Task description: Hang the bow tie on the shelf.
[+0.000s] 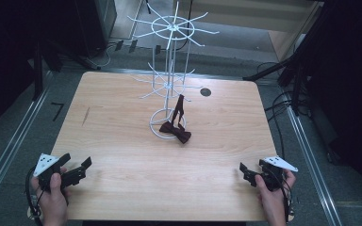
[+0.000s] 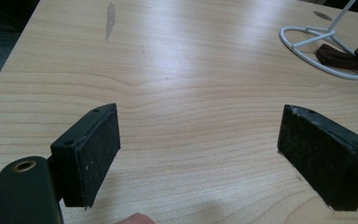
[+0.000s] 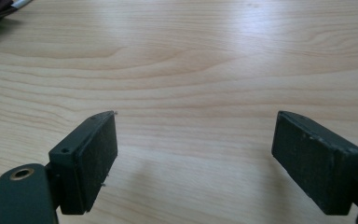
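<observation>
— On the near left corner of the wooden table (image 1: 122,141), what is the left gripper (image 1: 78,170) doing?

— It sits low over the boards in the person's left hand (image 1: 52,200), jaws spread wide with bare wood between them. The left gripper view confirms it: both black pads (image 2: 98,149) stand well apart, nothing pinched.

— And over on the near right?

— The right gripper (image 1: 246,172) is held in the right hand (image 1: 273,197) near that corner, pointing inward across the table. Its jaws are likewise spread; the right gripper view has plain wood grain between the two pads (image 3: 95,158).

— Where is the thing they are nearest to?

— A dark maroon bow tie (image 1: 175,132) lies in the middle of the table, somewhat toward the far side, well apart from both grippers. It rests on the near right part of the ring base of a white wire rack (image 1: 169,84), and its strap (image 1: 179,108) runs up toward the rack's lower arms.

— Does it hang from an arm?

— I cannot tell whether the strap is hooked on or merely leaning.

— Anything else on the table?

— A small dark round hole (image 1: 205,92) near the far edge, right of the rack. In the left gripper view the ring base (image 2: 307,51) and the tie (image 2: 349,58) sit at far right.
</observation>
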